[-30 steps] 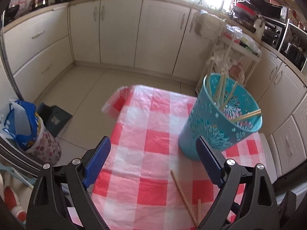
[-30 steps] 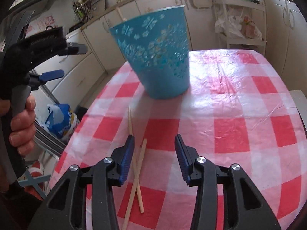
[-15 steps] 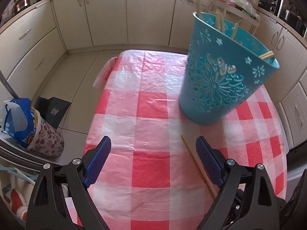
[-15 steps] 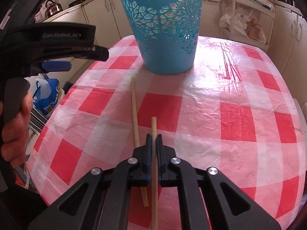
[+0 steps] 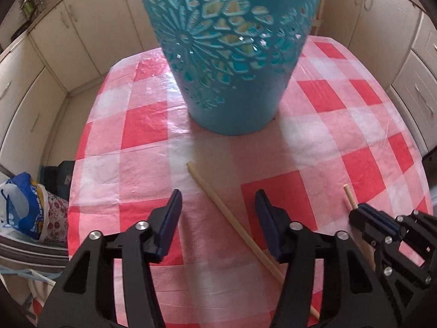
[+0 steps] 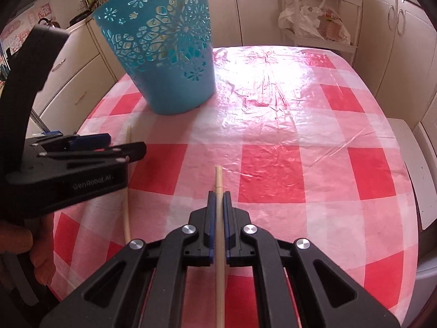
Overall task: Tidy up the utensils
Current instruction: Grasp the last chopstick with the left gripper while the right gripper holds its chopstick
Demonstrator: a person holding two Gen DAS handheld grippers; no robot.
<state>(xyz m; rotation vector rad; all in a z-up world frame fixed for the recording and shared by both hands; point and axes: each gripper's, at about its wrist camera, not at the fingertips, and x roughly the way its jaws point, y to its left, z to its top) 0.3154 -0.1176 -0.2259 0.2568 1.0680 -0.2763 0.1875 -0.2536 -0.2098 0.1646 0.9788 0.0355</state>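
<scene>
- The step in hand is picking the last two loose chopsticks off the checked tablecloth (image 6: 295, 125) for the blue basket (image 6: 164, 54), which stands upright just beyond them
- The right gripper (image 6: 217, 205) is clamped on one chopstick (image 6: 218, 180), its tip poking out ahead of the pads
- The left gripper (image 5: 217, 213) straddles the second chopstick (image 5: 218, 205), still flat on the cloth; its jaws have just been closing but stand apart, not yet touching it
- Next, I judge, the left needs to close fully, then both lift and tip their sticks over the basket rim
</scene>
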